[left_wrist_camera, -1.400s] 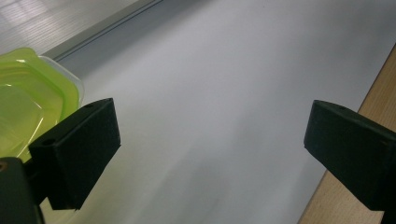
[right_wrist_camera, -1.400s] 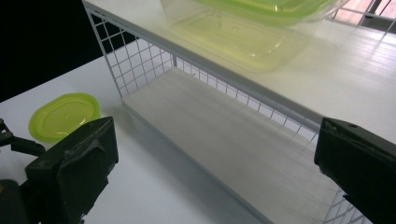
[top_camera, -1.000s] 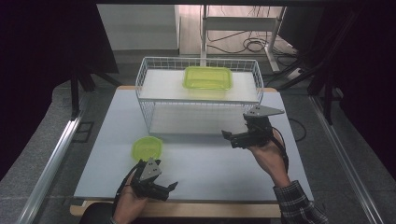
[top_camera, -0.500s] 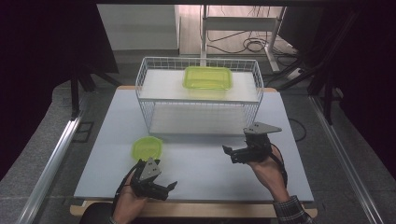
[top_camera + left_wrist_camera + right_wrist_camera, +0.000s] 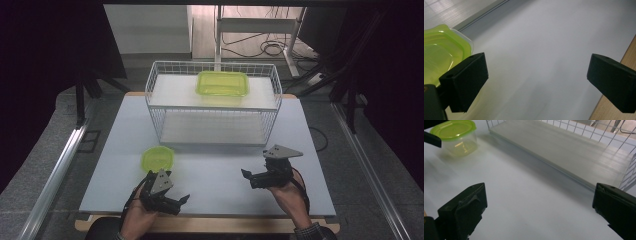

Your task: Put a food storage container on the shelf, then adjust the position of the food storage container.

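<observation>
A person is standing at the near edge of the desk (image 5: 210, 145), holding one two-jaw gripper in each hand.

Left gripper (image 5: 181, 200): it is resting low over the near-left part of the desk, close to the front edge. Its jaws are spread wide and are holding nothing; the left gripper view is showing bare desk surface between them.

Small round container (image 5: 158, 158): this lidded tub with the yellow-green lid is sitting upright on the desk, just beyond the left gripper and in front of the left end of the wire basket (image 5: 155, 100). In the left gripper view the lid (image 5: 441, 53) is lying beside and behind one jaw, outside the gap; whether the jaw is touching it cannot be told.

Right gripper (image 5: 248, 176): it is hovering over the near-right part of the desk, well apart from the round container, with its jaws pointing towards the person's left. The jaws are spread wide and are pinching nothing. In the right gripper view the round container (image 5: 455, 136) is appearing far off at the upper left.

Wire basket: the white basket is standing across the far half of the desk. A rectangular yellow-green container (image 5: 222, 83) is sitting inside it, at the middle of the far side
</observation>
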### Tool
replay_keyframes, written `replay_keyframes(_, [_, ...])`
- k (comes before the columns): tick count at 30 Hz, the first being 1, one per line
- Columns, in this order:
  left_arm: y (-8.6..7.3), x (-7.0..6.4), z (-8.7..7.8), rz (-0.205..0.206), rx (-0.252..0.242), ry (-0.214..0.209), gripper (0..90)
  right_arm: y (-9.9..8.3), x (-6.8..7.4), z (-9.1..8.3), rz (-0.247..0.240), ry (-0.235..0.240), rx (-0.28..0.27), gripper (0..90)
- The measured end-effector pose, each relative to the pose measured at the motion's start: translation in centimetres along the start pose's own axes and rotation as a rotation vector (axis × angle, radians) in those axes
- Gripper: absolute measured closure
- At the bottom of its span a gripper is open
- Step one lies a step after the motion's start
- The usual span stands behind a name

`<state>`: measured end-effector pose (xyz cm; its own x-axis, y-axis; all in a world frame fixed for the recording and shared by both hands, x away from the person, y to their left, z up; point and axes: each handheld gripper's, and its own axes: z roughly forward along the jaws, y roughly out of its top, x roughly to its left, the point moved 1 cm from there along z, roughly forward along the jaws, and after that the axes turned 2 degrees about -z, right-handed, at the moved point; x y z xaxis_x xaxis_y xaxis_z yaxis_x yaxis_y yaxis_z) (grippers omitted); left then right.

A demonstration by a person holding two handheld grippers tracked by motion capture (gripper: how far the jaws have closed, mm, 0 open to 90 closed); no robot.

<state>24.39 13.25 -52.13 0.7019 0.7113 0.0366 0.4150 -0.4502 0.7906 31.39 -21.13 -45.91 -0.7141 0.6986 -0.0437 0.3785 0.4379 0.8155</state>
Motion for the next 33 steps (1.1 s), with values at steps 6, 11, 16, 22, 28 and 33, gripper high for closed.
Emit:
replay_keyframes(6, [0.0,0.0,0.0,0.000,-0.003,0.001,3.3,-1.7,0.3,0.3,0.004,-0.004,0.016,0.0])
replay_keyframes(11, [0.0,-0.1,0.0,0.006,0.001,0.005,3.3,-2.8,0.3,0.3,0.015,-0.008,0.027,0.0])
replay_keyframes(16, [0.0,-0.2,0.1,0.009,0.004,0.008,3.3,-3.8,0.2,0.7,0.017,-0.010,0.061,0.0])
replay_keyframes(22, [0.1,-0.1,0.1,-0.012,0.016,0.010,3.6,-4.2,0.0,1.0,0.020,-0.015,0.072,0.0])
replay_keyframes(28, [0.5,0.5,-0.2,-0.040,0.029,0.027,3.6,-4.4,-0.3,1.0,0.028,-0.018,0.077,0.1])
replay_keyframes(33, [1.2,1.6,-0.9,-0.083,-0.012,0.025,4.3,-4.6,-0.5,1.2,0.031,-0.017,0.082,0.3])
